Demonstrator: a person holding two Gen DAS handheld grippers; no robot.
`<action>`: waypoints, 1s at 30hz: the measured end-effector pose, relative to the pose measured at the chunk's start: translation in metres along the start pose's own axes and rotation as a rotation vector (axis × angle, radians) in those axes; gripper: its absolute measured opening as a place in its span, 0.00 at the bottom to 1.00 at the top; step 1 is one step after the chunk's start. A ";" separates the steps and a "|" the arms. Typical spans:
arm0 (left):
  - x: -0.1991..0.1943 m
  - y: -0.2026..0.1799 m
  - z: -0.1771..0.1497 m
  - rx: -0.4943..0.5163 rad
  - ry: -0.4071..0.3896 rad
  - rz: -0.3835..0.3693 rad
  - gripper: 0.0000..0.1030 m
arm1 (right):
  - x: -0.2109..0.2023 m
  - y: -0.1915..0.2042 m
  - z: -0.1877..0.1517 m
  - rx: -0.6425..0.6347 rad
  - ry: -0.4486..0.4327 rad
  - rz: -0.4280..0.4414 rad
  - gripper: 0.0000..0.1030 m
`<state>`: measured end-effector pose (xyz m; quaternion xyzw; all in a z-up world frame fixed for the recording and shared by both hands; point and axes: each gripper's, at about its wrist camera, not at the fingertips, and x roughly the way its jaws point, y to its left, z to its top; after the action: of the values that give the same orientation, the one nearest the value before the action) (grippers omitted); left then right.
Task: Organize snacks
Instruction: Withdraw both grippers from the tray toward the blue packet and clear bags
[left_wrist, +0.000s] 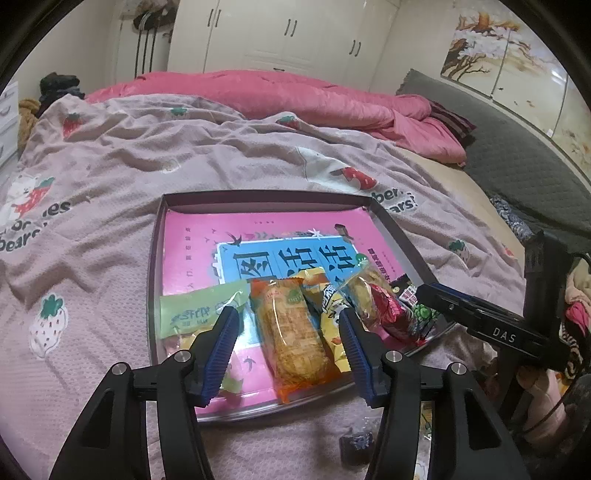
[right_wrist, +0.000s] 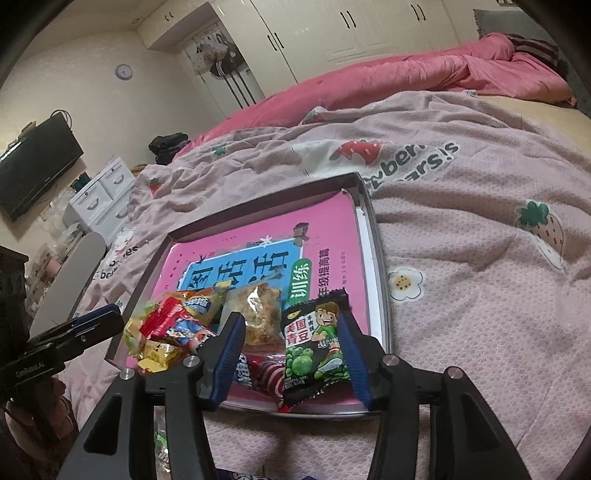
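Both tools were held low over the near end of the tray (left_wrist: 157, 258) on the bed. The left gripper (left_wrist: 290, 343) was seen open, with an orange cake packet (left_wrist: 291, 332) lying between its blue pads but not squeezed. The right gripper (right_wrist: 291, 347) was open too, and the green pea packet (right_wrist: 317, 339) lay loose between its pads.

The snacks were piled close together, so a neighbour could be pinched by mistake (the yellow packet (left_wrist: 332, 325) was just beside the left tool's right pad). A slippery wrapper could be dropped. The soft blanket (left_wrist: 110, 166) could let the tray tip if it were pushed. One dark packet (left_wrist: 356, 445) was left on the blanket, below the left tool. The two tools were near each other and could be bumped.
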<state>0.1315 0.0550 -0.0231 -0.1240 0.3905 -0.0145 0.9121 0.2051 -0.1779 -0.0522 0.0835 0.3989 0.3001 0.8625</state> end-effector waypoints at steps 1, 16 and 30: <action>-0.001 0.000 0.000 -0.001 0.000 -0.001 0.57 | -0.001 0.001 0.000 -0.004 -0.003 0.000 0.50; -0.016 -0.011 -0.001 0.030 -0.010 -0.024 0.58 | -0.021 0.008 -0.001 -0.020 -0.031 0.007 0.54; -0.027 -0.034 -0.017 0.104 0.026 -0.061 0.59 | -0.035 0.015 -0.007 -0.037 -0.026 -0.026 0.55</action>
<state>0.1029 0.0218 -0.0067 -0.0879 0.3969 -0.0642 0.9114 0.1756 -0.1872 -0.0284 0.0664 0.3829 0.2951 0.8729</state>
